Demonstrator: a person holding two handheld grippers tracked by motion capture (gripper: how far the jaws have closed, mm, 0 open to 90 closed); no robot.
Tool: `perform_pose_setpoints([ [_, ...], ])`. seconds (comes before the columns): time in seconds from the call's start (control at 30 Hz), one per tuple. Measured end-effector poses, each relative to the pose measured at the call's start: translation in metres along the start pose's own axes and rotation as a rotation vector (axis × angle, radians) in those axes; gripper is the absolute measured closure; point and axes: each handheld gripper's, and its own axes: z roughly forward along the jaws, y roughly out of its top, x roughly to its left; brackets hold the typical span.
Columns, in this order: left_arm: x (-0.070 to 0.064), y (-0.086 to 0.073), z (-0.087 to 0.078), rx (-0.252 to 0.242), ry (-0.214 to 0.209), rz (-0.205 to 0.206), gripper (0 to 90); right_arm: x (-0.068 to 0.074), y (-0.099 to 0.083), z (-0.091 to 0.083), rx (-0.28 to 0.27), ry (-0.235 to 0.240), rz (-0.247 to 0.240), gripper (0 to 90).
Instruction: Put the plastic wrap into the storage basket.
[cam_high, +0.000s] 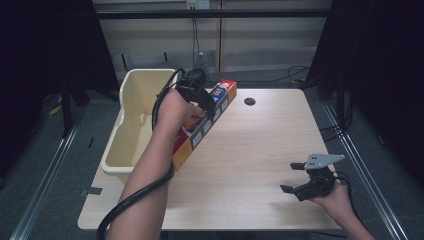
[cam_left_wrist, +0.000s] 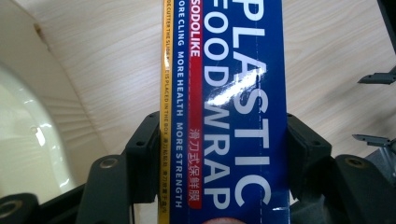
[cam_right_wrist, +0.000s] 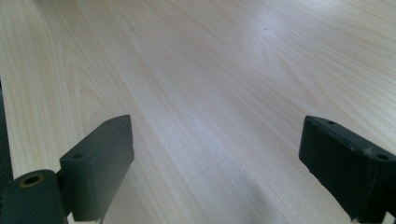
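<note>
Plastic-wrap box (cam_high: 204, 122), long and blue with orange sides, hangs slantwise above the left part of a pale wooden table (cam_high: 250, 150), just beside a cream plastic bin (cam_high: 131, 120) at the table's left edge; the left gripper (cam_high: 206, 103) has its jaws pinching the box across its width; the right gripper (cam_high: 294, 177), jaws spread with nothing between them, sits low near the table's near right corner.

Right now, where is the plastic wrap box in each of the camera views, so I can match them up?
High view: the plastic wrap box lies slanted left of centre, beside the cream bin, clamped by the left gripper.
Left gripper view: the box runs up the middle between the black jaws.
Right gripper view: not in it; open jaws over bare wood.
Shared landmark: the pale wooden table.
</note>
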Motion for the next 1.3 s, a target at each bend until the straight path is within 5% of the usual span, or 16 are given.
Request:
perform_pose_setpoints([
  [0.87,0.019,-0.007,-0.040,-0.031,0.067,-0.058,40.7,0.000,0.000,0.000,-0.002,0.002,0.002,10.2],
  [1.3,0.036,-0.017,-0.058,-0.054,0.064,-0.109,40.8,0.001,0.001,0.000,-0.007,0.003,0.002,10.2],
])
